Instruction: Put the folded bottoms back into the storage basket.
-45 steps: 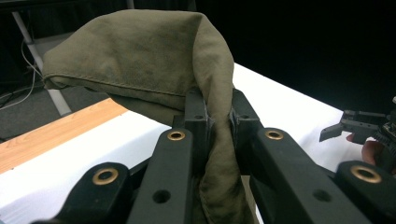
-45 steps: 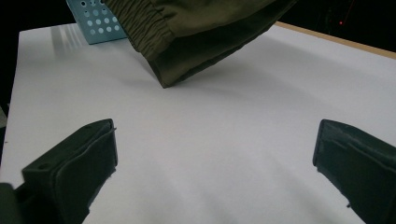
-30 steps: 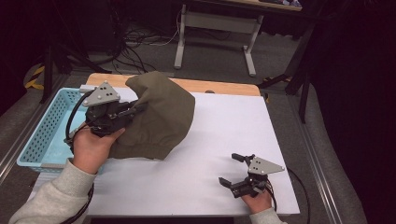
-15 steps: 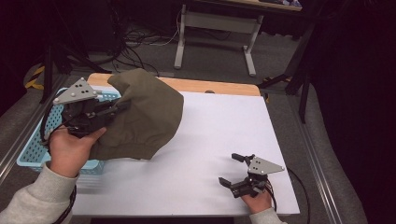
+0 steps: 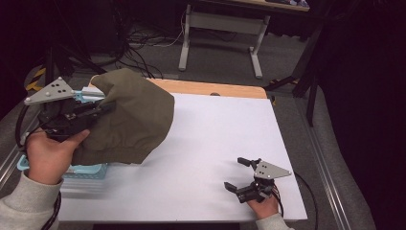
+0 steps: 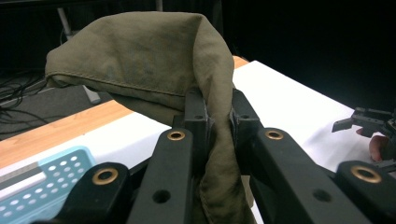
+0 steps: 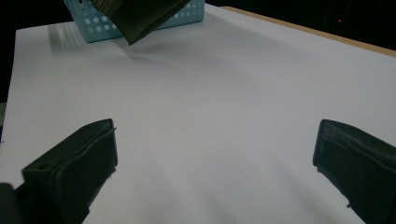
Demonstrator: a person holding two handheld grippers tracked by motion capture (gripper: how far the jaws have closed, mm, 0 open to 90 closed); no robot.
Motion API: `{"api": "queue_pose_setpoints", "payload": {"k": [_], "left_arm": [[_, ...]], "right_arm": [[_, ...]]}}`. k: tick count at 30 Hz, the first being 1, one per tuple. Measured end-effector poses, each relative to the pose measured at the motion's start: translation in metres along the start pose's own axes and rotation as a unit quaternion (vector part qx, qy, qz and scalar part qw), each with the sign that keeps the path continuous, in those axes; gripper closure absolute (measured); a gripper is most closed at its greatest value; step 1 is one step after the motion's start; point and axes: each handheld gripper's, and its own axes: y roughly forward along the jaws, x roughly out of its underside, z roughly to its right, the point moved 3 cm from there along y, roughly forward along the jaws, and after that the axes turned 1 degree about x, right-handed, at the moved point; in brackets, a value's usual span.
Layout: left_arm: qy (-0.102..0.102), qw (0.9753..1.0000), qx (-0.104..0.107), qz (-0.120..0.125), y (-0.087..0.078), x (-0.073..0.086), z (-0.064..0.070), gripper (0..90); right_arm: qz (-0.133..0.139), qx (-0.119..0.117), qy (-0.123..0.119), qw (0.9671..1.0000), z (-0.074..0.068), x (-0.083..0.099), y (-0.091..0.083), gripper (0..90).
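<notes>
Left gripper (image 5: 95, 111) fingers (image 6: 198, 114) pinched tight on olive cloth (image 5: 129, 117), fold wedged right between them, rest draped over top, hanging above blue basket (image 5: 86, 170) at table's (image 5: 215, 139) left edge. Right gripper (image 5: 242, 175) fingers wide open, low over bare table, well apart from cloth.

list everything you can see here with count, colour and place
cloth: 1, olive green, lifted over the table's left side
basket: 1, light blue perforated plastic, left edge of the table, partly under the cloth
table: 1, white top with a wooden far edge
desk frame: 1, grey legs, on the floor beyond the table
left gripper: 1, black, jaws shut on the cloth
right gripper: 1, black, jaws open, low over the near right of the table
</notes>
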Motion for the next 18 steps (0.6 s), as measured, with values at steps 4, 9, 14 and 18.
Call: {"api": "queue_pose_setpoints", "payload": {"k": [4, 9, 14, 18], "left_arm": [[-0.004, 1.0, -0.004, -0.002, -0.007, 0.002, -0.004, 81.7], [-0.011, 0.9999, -0.012, -0.003, -0.015, 0.005, -0.011, 81.6], [-0.02, 0.9996, -0.017, -0.002, -0.024, 0.007, -0.019, 81.6], [-0.024, 0.9994, -0.023, -0.008, -0.029, 0.009, -0.026, 81.6]], "right_arm": [[0.0, 0.0, 0.0, 1.0, 0.0, 0.0, 0.0, 0.4], [0.0, 0.0, 0.0, 1.0, 0.0, 0.0, 0.0, 0.4], [0.0, 0.0, 0.0, 1.0, 0.0, 0.0, 0.0, 0.4], [-0.001, 0.001, -0.001, 1.0, 0.0, 0.0, 0.0, 0.5]]}}
